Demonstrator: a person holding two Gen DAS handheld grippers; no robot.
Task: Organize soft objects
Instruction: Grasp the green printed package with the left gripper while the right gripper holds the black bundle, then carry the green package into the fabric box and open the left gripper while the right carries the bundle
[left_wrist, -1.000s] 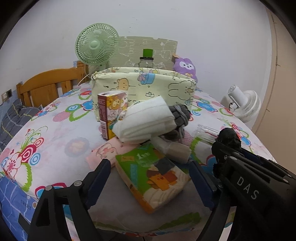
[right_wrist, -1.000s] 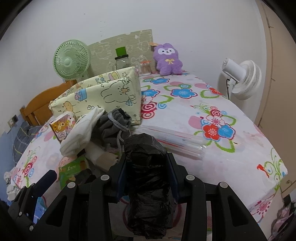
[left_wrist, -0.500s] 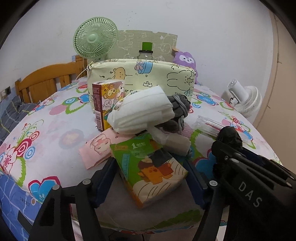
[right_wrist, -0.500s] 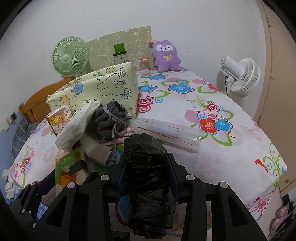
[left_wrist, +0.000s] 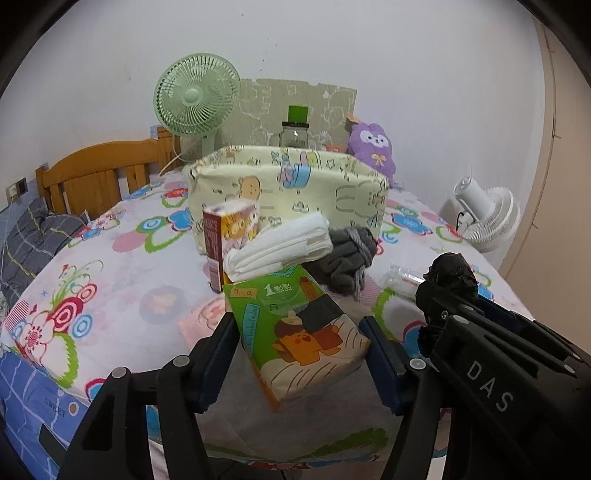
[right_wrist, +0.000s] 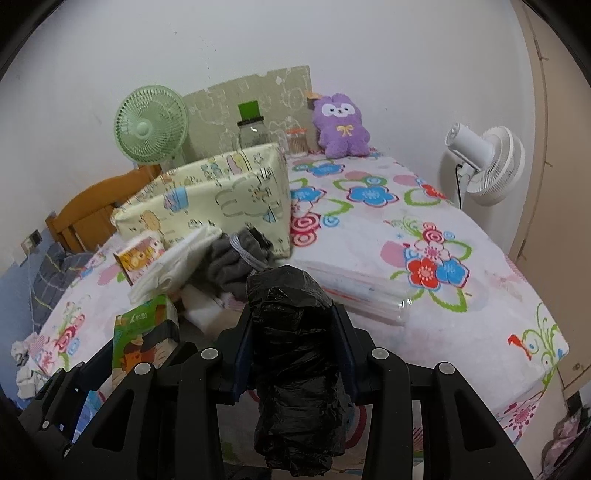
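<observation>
On the flower-printed bedsheet (left_wrist: 110, 280), the left gripper (left_wrist: 299, 332) had just been closing around the green soft tissue pack (left_wrist: 295, 328), apparently to lift it; the right gripper (right_wrist: 293, 332) was clamped on a crumpled black plastic bundle (right_wrist: 295, 354).

You see a green fan (left_wrist: 195, 96) at the wall, a glass jar (left_wrist: 294, 133), a white fan (right_wrist: 484, 159), a wooden headboard (left_wrist: 96, 176) on your left
</observation>
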